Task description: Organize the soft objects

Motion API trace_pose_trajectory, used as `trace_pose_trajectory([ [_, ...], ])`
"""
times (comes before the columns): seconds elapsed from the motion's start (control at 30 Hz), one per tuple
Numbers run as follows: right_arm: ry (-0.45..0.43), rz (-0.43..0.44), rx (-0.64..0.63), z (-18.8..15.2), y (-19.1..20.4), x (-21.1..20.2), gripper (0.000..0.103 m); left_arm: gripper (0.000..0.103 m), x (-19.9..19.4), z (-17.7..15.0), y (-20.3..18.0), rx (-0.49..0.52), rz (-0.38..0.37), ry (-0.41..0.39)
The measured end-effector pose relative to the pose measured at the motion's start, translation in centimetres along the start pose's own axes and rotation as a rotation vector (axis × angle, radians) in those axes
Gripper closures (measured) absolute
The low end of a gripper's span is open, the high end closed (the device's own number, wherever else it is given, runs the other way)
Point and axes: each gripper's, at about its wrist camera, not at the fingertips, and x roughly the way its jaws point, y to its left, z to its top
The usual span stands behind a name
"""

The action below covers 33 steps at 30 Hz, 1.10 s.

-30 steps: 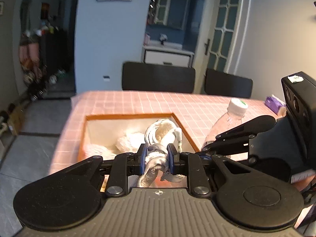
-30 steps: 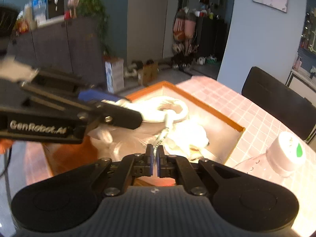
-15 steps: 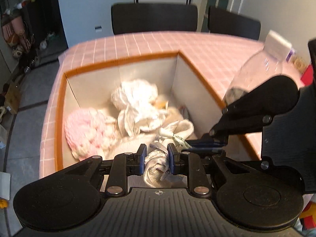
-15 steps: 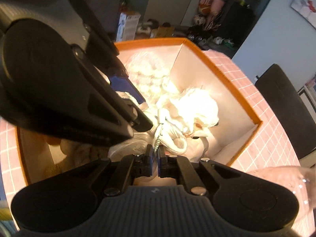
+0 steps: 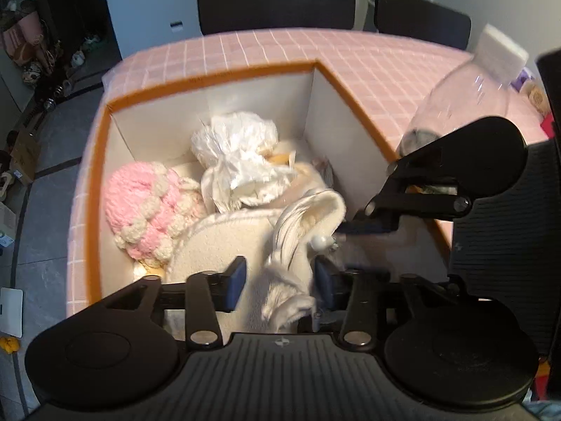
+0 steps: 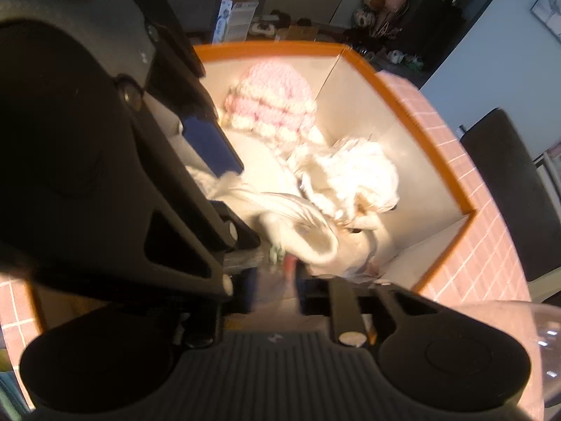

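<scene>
1. Two hand-held grippers point steeply down into one orange-rimmed box (image 5: 207, 78) that sits on a table with a pink checked cloth (image 5: 266, 52).
2. The left gripper (image 5: 278, 279) has its jaws opening. A cream drawstring garment (image 5: 301, 224) lies between them, and neither blue pad presses on it.
3. The right gripper (image 6: 275, 287) also has its jaws opening. The view is blurred, but the white cord end seems to sit loose in the gap, not pinched.
4. The step in hand looks like the release: the cream garment is being let go inside the box, on top of the other soft things.
5. The next move probably calls for lifting both grippers straight up and clear, so that no cord or fold snags on a finger, and then looking for another soft item.
6. Counted in the box: one pink and cream knitted hat (image 5: 147, 207) at the left, one crumpled white bundle (image 5: 242, 154) toward the back, and the one cream garment in front.
7. Beside the box stands one clear plastic bottle (image 5: 466, 94); two dark chairs (image 5: 277, 3) are behind the table.
</scene>
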Motion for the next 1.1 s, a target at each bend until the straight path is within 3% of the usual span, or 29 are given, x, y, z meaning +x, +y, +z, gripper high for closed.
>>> trace_pose_trajectory([
  [0.13, -0.047, -0.012, -0.01, 0.0, 0.0, -2.5, 0.051, 0.03, -2.3, 0.2, 0.2, -0.033, -0.002, -0.062],
  [0.2, -0.065, -0.023, -0.014, -0.1, 0.1, -3.9, 0.045, 0.027, -3.8, 0.1, 0.2, -0.052, -0.015, -0.1],
  [0.4, -0.13, -0.064, -0.03, -1.1, 1.1, -8.9, 0.035, 0.022, -8.3, 0.1, -0.6, -0.058, -0.022, -0.222],
  [0.53, -0.209, -0.122, -0.021, -2.3, 1.7, -13.3, 0.032, 0.022, -11.9, -0.7, -1.7, -0.054, 0.017, -0.357],
  [0.6, -0.26, -0.156, 0.002, -3.0, 1.6, -15.2, 0.024, 0.023, -13.6, -1.1, -2.4, -0.049, 0.041, -0.433],
  [0.87, -0.52, -0.287, 0.226, -7.3, 2.0, -22.2, 0.016, 0.026, -18.7, -4.2, -7.0, -0.006, 0.108, -0.765],
  [1.1, -0.725, -0.418, 0.463, -12.6, 3.7, -23.5, 0.008, 0.025, -18.4, -7.7, -11.2, 0.002, 0.203, -0.973],
])
